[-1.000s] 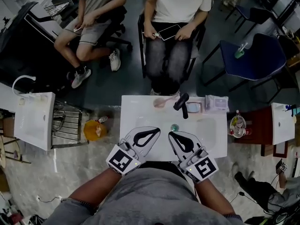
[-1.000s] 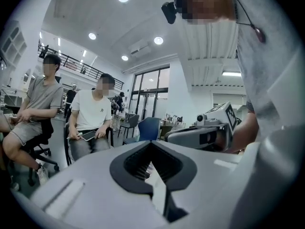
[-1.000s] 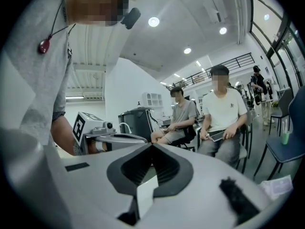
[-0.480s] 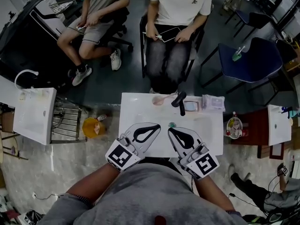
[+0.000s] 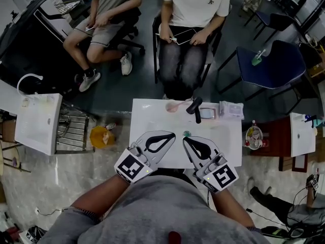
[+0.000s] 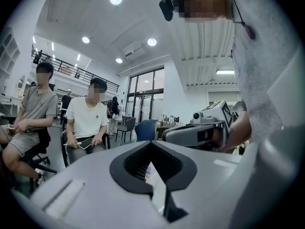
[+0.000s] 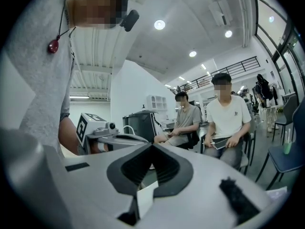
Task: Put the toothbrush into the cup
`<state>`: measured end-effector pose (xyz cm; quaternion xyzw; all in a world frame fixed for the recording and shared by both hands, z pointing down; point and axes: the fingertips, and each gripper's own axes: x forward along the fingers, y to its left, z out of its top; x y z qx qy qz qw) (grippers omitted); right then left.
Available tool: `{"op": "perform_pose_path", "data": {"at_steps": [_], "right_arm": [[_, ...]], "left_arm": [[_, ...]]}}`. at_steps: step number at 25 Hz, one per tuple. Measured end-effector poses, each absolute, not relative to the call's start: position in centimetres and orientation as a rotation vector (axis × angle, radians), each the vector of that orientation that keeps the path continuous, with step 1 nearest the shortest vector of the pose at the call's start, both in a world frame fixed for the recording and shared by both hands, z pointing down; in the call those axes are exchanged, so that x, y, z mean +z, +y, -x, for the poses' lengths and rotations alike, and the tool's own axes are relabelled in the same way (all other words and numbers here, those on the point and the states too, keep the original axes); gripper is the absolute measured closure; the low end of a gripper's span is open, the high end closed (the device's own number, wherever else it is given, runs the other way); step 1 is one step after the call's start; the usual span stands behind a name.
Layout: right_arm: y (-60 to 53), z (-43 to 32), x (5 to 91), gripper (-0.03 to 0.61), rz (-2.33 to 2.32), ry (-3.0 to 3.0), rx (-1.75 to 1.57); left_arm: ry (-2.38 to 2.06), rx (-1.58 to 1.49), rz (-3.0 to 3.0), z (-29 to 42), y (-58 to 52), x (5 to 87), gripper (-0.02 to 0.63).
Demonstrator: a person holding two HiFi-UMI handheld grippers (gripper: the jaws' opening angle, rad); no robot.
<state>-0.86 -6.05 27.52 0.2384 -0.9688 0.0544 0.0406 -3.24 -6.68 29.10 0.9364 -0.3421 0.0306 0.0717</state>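
Observation:
A white basin top [image 5: 147,116] lies in front of me in the head view. At its far edge a pink object [image 5: 175,106] lies next to a black tap [image 5: 194,109]; it is too small to tell whether it is the toothbrush or the cup. My left gripper [image 5: 171,134] and right gripper [image 5: 185,140] hover side by side over the near edge, well short of the pink object. Both are shut, with nothing between the jaws. In the left gripper view the left gripper [image 6: 151,146] shows closed tips, and so does the right gripper [image 7: 151,148] in its own view.
A small clear box [image 5: 208,115] and a packet [image 5: 231,110] lie at the basin's far right, and a green drain [image 5: 187,133] is at its middle. Two seated people [image 5: 190,14] face the basin. A blue chair [image 5: 274,60] stands right, another white basin [image 5: 36,123] left.
The head view has shifted a little, so the basin sits slightly higher in the picture. Both grippers stay shut in nearly the same place over the near edge.

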Motion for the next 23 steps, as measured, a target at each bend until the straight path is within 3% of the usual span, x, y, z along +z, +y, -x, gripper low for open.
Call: {"op": "perform_pose_path", "data": {"at_steps": [23], "right_arm": [[-5.35, 0.61, 28.16, 0.566, -0.709, -2.990, 0.206]], "left_arm": [[-1.037, 0.113, -2.849, 2.53, -6.09, 29.89, 0.607]]}}
